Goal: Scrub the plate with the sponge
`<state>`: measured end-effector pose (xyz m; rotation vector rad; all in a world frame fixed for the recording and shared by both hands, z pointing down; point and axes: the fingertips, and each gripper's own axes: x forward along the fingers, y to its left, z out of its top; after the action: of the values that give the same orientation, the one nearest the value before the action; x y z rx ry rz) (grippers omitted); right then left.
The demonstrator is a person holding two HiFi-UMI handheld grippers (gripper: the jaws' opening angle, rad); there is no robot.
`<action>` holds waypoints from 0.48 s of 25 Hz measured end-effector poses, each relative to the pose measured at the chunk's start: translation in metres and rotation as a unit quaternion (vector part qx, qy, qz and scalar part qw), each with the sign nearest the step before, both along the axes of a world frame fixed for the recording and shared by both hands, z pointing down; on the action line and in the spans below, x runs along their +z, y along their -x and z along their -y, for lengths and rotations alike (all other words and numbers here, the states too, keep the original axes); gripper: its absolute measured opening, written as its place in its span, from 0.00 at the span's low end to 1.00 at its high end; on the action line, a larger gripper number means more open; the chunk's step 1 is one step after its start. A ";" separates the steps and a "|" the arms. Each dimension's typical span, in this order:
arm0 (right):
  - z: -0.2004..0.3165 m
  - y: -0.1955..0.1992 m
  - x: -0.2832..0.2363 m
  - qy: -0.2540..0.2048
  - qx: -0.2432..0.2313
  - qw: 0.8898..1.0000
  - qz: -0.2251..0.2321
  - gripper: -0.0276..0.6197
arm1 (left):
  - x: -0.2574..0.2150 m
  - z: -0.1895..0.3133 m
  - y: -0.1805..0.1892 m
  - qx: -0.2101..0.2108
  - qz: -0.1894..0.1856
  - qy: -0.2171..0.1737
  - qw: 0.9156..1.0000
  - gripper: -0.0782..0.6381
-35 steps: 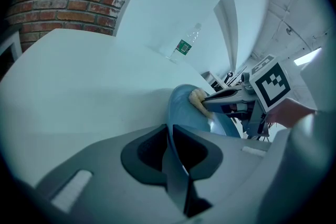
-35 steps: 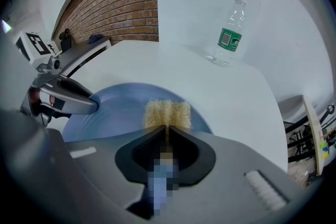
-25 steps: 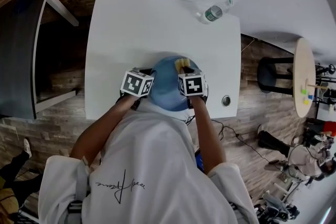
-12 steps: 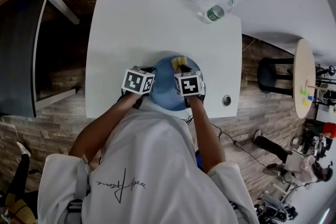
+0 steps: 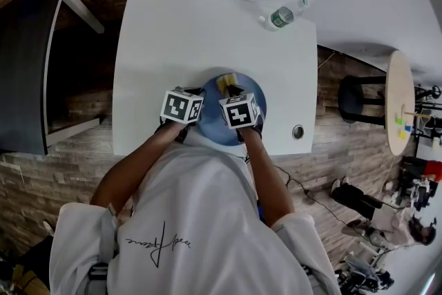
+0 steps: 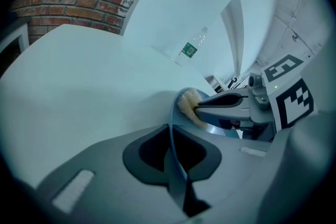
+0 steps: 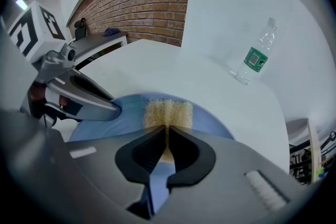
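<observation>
Now, seemingly mid-scrub: the left gripper point(image 6: 169, 139), jaws just closing, pinches the blue plate point(image 7: 207, 119); the right gripper point(image 7: 165, 138) clamps the sponge point(image 7: 168, 112), needing firm sweeps next.

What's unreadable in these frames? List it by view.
Head view: the marker cubes cover the fingers and much of the plate.
Right gripper view: the right gripper, shut on the sponge, hides the sponge's rear and the plate beneath.
Left gripper view: the left gripper, whose fingers have just been closing on the plate rim, sees the plate nearly edge-on; its surface is unreadable.
Bottle: label print too small in every view.
</observation>
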<state>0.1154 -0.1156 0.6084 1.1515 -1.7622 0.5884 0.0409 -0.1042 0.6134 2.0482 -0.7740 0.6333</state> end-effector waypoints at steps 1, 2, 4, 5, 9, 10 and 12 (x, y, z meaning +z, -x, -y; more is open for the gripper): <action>0.000 0.002 0.000 0.000 -0.002 1.000 0.001 0.08 | 0.000 0.000 0.000 0.000 0.000 0.000 1.000 0.15; 0.000 0.004 0.000 0.000 -0.005 1.000 0.001 0.08 | 0.000 0.001 0.000 0.000 0.000 0.000 1.000 0.15; -0.002 0.007 0.000 -0.001 -0.009 1.000 0.002 0.08 | 0.000 0.001 0.000 -0.001 0.000 0.000 1.000 0.15; -0.003 0.009 0.000 0.000 -0.011 1.000 0.003 0.08 | 0.000 0.001 0.000 -0.001 0.000 0.000 1.000 0.15; -0.009 0.017 0.000 0.007 -0.025 0.999 0.018 0.08 | -0.001 0.001 -0.001 -0.001 0.001 -0.002 1.000 0.15; -0.010 0.020 0.000 0.010 -0.029 0.999 0.023 0.08 | 0.000 0.001 -0.001 -0.001 0.001 -0.002 1.000 0.15; -0.013 0.024 0.001 0.013 -0.038 0.999 0.025 0.08 | 0.000 0.002 -0.001 -0.001 0.002 -0.002 1.000 0.15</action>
<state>0.0914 -0.1023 0.6090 1.0550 -1.8271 0.5963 0.0417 -0.1060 0.6138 2.0506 -0.7790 0.6352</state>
